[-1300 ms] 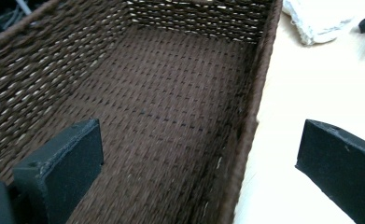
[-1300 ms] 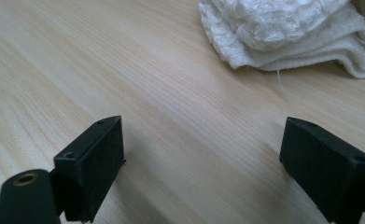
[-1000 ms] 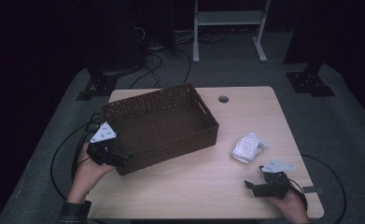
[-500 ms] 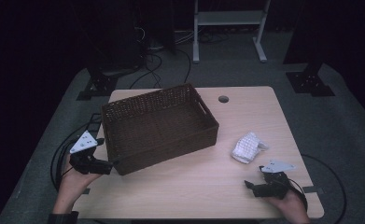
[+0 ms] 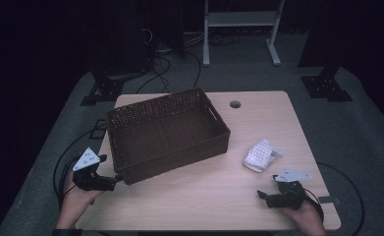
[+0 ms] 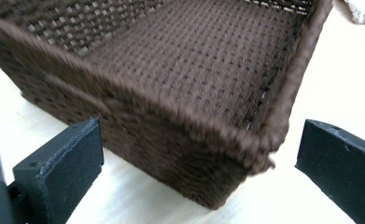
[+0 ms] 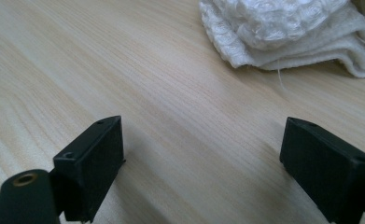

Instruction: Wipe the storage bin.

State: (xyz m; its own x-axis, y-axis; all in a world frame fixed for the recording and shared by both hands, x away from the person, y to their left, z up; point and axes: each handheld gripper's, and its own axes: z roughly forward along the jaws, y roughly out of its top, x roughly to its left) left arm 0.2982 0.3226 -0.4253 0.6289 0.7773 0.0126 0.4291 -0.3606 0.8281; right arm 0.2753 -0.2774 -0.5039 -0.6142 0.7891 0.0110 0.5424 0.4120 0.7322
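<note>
**Basket corner ahead of my left claw, cloth ahead of my right**

Starting at the left of the table (image 5: 189, 206): my left gripper (image 5: 112, 181) sits at the near-left edge, jaws spread wide and holding nothing. The brown woven basket (image 5: 167, 132) lies directly ahead of it, and its near-left corner points almost straight into the gap. The basket's long axis runs from near-left to far-right across the table, skewed to the table's edges, so I meet it at a corner, not along a flat wall. I judge that any grasp here has to take the rim (image 6: 245, 140) just beside that corner.

The left gripper view gives me what the high view cannot: the corner stands between the two black jaws but slightly ahead of them, not touching either, and the basket's floor looks empty as far as I can see into it.

Moving right, the white knitted cloth (image 5: 259, 155) lies on bare wood between the basket and my right gripper (image 5: 267, 197), well apart from the basket. The right hand is clearly the nearer one to it. That claw is also open and empty, resting low at the near-right edge.

The right gripper view shows the cloth (image 7: 283, 32) ahead and off to the right of the jaws' centre line, folded in layers, with clear wood between it and the jaw tips.
</note>
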